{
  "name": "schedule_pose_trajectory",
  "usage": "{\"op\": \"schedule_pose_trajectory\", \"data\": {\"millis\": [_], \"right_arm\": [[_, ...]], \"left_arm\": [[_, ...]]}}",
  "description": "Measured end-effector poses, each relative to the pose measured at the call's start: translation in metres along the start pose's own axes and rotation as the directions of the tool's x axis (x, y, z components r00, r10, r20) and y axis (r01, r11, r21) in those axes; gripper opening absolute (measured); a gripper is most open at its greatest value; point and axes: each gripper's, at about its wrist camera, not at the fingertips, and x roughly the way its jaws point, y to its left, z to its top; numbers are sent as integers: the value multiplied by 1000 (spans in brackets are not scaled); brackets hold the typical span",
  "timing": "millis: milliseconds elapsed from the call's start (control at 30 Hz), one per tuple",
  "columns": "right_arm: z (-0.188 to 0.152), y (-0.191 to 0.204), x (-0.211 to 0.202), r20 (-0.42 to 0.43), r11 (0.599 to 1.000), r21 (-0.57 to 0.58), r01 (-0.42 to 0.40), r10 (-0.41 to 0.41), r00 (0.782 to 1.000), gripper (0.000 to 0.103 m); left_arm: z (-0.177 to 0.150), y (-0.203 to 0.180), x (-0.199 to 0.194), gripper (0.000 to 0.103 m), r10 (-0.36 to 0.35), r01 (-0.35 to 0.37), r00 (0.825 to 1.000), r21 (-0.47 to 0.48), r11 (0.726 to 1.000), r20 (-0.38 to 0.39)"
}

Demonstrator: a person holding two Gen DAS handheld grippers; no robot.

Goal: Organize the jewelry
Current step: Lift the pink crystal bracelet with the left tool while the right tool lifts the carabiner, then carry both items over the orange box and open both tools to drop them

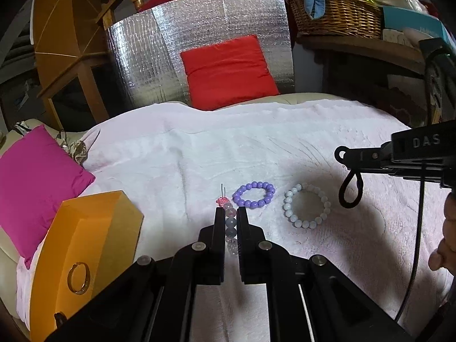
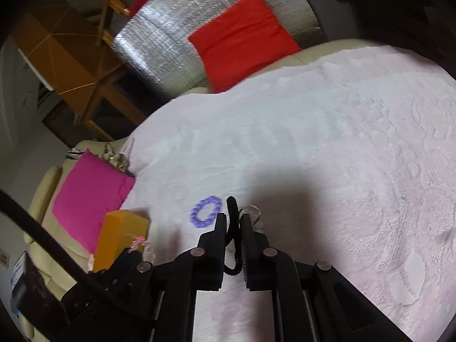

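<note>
My left gripper (image 1: 230, 212) is shut on a string of pink, grey and clear beads (image 1: 230, 222) with a pink knot at its tip, held just above the white towel (image 1: 199, 148). A purple bead bracelet (image 1: 253, 195) and a pale blue-white bead bracelet (image 1: 307, 205) lie on the towel just ahead. My right gripper (image 2: 233, 218) is shut on a black elastic loop (image 2: 232, 211); it enters the left wrist view from the right with the loop hanging (image 1: 350, 189). An orange box (image 1: 85, 250) at my left holds a gold ring (image 1: 78, 278).
A magenta cushion (image 1: 37, 182) lies left of the towel, a red cushion (image 1: 228, 68) and a silver foil panel (image 1: 148, 57) behind it. A wicker basket (image 1: 336, 14) sits at the back right. A thin ring (image 2: 250, 211) lies by the right fingers.
</note>
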Motion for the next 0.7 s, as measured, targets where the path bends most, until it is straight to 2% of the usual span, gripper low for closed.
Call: {"op": "schedule_pose_trajectory", "data": {"millis": [400, 700], "right_arm": [[-18, 55, -16, 32, 986, -134, -100, 106, 994, 11], [-52, 133, -2, -35, 946, -272, -178, 175, 984, 11]], "left_arm": [[-7, 52, -43, 8, 21, -13, 997, -105, 994, 75], [-35, 132, -85, 8, 106, -79, 989, -228, 970, 108]]}}
